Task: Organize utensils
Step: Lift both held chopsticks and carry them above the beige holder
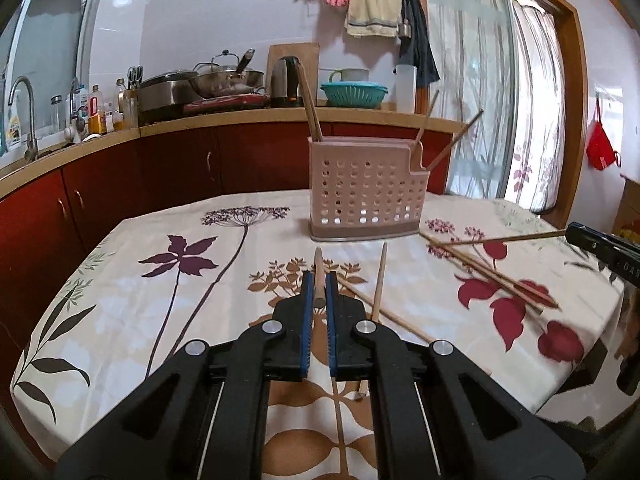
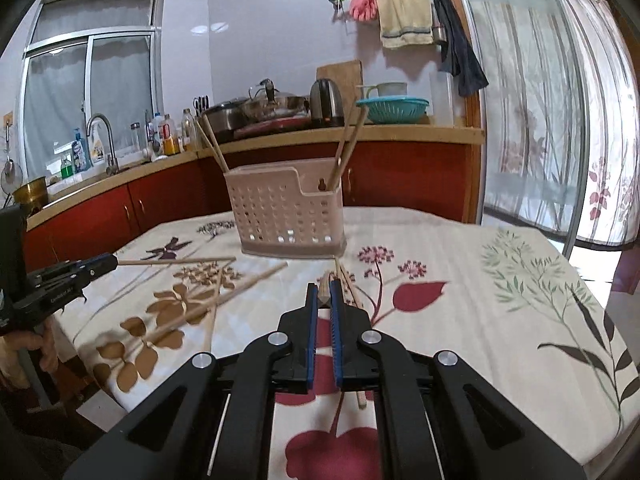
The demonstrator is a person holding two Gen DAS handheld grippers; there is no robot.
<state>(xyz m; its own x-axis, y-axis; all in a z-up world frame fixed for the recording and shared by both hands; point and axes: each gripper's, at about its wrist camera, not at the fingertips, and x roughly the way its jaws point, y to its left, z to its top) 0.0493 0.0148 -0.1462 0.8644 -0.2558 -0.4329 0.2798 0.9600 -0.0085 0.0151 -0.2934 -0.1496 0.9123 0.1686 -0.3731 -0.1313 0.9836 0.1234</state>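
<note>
Before the holder (image 1: 366,188), each hand-held gripper (image 1: 319,286) clamps a chopstick (image 1: 319,268).

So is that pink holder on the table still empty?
No. The pink holder stands upright with several chopsticks sticking out at both ends.

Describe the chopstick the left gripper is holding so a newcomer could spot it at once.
Find the pink perforated holder standing on the floral tablecloth. In front of it, the left gripper is shut on a pale chopstick whose tip points toward the holder. Unlike the other loose chopsticks lying flat on the cloth to its right, this one is pinched between blue pads.
</note>
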